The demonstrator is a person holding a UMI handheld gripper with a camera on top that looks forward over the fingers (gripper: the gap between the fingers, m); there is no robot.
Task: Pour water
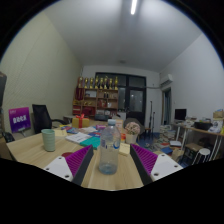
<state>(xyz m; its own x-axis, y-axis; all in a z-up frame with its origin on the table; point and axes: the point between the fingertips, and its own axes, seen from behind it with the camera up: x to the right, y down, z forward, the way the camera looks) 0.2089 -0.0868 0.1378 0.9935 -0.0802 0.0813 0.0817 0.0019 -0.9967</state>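
Pale wood-toned table point(30, 150), the largest item, running ahead of the claw and carrying everything else catalogued here. Beyond it, against the far wall, an orange-red shelving unit point(97, 98) with small objects on its shelves, too far off to identify. Clear plastic water bottle point(108, 150), upright, standing between the two fingers with the magenta pads point(76, 160) close on either side; its neck and cap rise above them. Whether the pads press its walls or leave a thin gap cannot be told from this view. Pale green cup point(48, 139), upright on the table, ahead and to the left of the bottle, well apart from it; the likely receiver of the water. Small clutter beyond the bottle, colourful and indistinct, not identified. Gripper point(108, 165): fingers drawn in about the bottle, grip unconfirmed. Step in hand, by judgement: taking hold of the bottle, pouring not yet begun. Next move calls for a firm pinch, a lift clear of the table, carriage leftward over the cup, then a slow tilt.
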